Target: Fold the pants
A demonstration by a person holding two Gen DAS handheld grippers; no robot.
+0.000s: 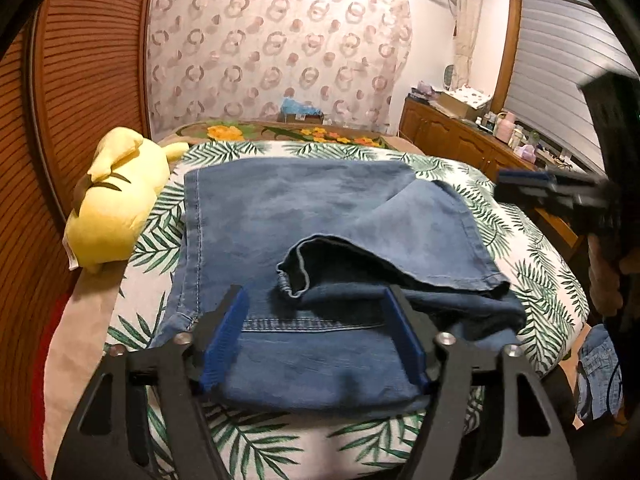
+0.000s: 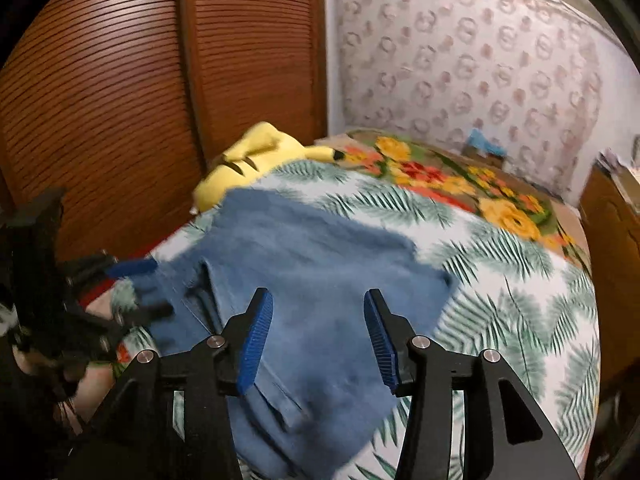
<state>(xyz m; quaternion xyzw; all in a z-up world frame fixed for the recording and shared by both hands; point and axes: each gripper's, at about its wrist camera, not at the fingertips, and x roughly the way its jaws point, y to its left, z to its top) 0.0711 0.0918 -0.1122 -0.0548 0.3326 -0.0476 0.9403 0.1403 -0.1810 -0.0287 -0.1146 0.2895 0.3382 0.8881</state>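
Note:
Blue denim pants (image 1: 280,208) lie folded on a bed with a leaf-print sheet (image 1: 540,280). One leg end, its hem open, lies turned back across the top. My left gripper (image 1: 316,296) hovers over the near part of the pants, jaws open, cloth below them but not pinched. At the right edge of this view my right gripper (image 1: 516,184) shows blurred above the sheet. In the right wrist view the right gripper (image 2: 318,294) stands open over the pants (image 2: 320,264), nothing between its pads. At that view's left edge the left gripper (image 2: 132,268) appears by the pants' far edge.
A yellow plush toy (image 1: 112,208) lies at the bed's left side against a louvred wooden door (image 1: 80,60). A flowered blanket (image 1: 240,132) covers the far end. A wooden sideboard (image 1: 460,140) with clutter stands on the right. Another denim piece (image 1: 600,372) hangs off the bed's right.

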